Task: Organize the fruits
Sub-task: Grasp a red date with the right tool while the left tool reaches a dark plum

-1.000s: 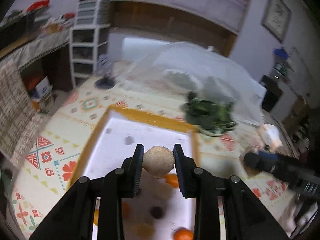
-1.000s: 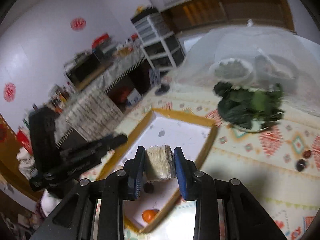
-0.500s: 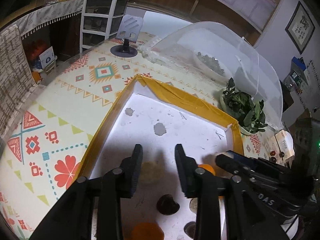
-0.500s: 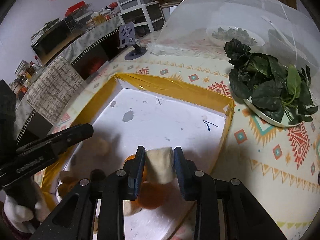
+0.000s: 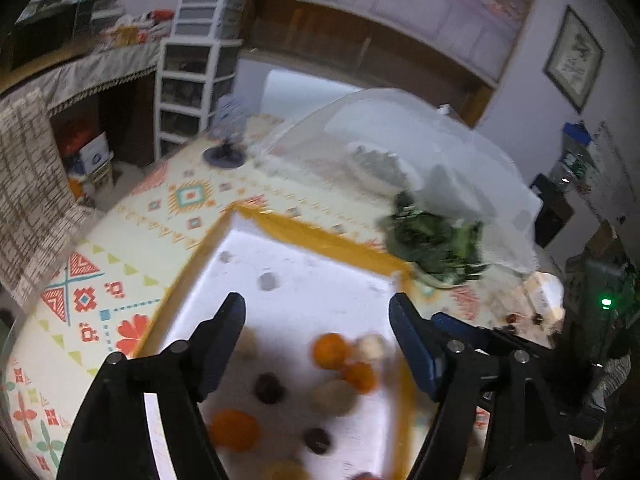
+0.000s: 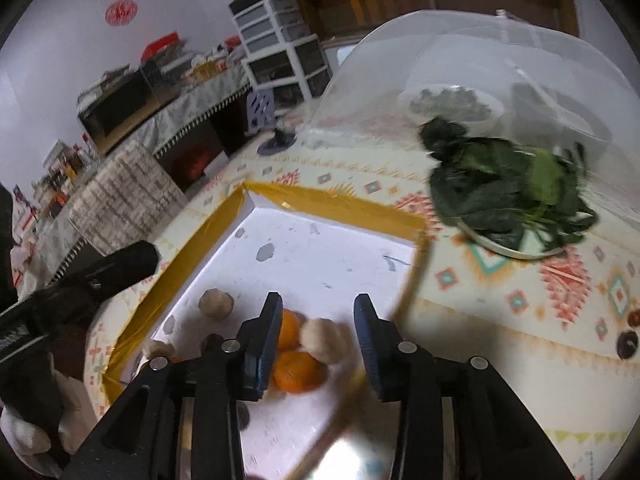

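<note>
A white tray with a yellow rim [image 5: 304,232] [image 6: 340,202] lies on the patterned tablecloth and holds several fruits: oranges [image 5: 330,350] [image 6: 298,372], tan round fruits [image 5: 336,398] [image 6: 322,340] [image 6: 216,304] and dark round fruits [image 5: 270,388]. My left gripper [image 5: 316,336] is open wide and empty above the tray. My right gripper [image 6: 316,334] is open and empty above a tan fruit and the oranges at the tray's near right side. The left gripper shows at the left of the right wrist view [image 6: 80,292].
A plate of dark leafy greens [image 5: 434,242] [image 6: 508,196] sits right of the tray, in front of a mesh food cover [image 5: 420,148] [image 6: 480,76]. Small dark fruits [image 6: 628,342] lie on the cloth at far right. A phone stand [image 5: 226,152] stands at the table's far left.
Both grippers have opened and let go of their tan fruits, which now lie in the tray. Both have lifted away from the tray floor.
</note>
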The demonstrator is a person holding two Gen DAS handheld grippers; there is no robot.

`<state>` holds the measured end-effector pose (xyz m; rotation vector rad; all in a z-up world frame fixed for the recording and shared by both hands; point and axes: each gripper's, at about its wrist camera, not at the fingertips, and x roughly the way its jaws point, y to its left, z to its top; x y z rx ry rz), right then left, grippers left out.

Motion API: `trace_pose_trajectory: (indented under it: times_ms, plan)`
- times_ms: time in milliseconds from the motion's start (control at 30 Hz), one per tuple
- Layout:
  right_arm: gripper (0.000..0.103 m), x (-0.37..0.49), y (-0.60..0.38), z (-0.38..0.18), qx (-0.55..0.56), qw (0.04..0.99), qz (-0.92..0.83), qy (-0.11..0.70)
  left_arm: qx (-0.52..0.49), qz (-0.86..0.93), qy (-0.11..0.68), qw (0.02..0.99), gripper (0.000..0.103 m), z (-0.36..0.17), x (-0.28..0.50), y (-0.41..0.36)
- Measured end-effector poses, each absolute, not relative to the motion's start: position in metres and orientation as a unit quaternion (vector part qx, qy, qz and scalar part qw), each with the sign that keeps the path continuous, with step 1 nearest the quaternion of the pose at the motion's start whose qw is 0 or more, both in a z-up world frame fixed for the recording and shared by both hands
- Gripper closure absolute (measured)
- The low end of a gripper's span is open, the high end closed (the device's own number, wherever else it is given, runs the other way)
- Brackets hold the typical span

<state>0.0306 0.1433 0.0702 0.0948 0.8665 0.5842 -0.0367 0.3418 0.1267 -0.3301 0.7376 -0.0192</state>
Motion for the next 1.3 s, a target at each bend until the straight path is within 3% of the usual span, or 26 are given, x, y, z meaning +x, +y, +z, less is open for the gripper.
trace_pose_trajectory:
  times_ms: [233, 700, 933, 1300]
  plan:
    - [0.053, 0.011, 0.036, 0.078, 0.078, 0.886, 0.225, 0.398, -0.147, -0.095, 0.344, 0.922, 0.027, 0.148, -0.064, 0.260]
    - [0.053, 0.026, -0.213, 0.039, 0.194, 0.892, 0.035, 0.406, -0.130, -0.172, 0.410, 0.886, 0.027, 0.104, -0.034, 0.135]
    - [0.053, 0.063, -0.230, 0.028, 0.211, 0.888, 0.042, 0.407, -0.122, -0.177, 0.425, 0.879, 0.027, 0.094, -0.003, 0.107]
    - [0.056, 0.112, -0.143, 0.007, 0.152, 0.872, 0.117, 0.450, -0.114, -0.176, 0.443, 0.872, 0.027, 0.078, 0.036, 0.074]
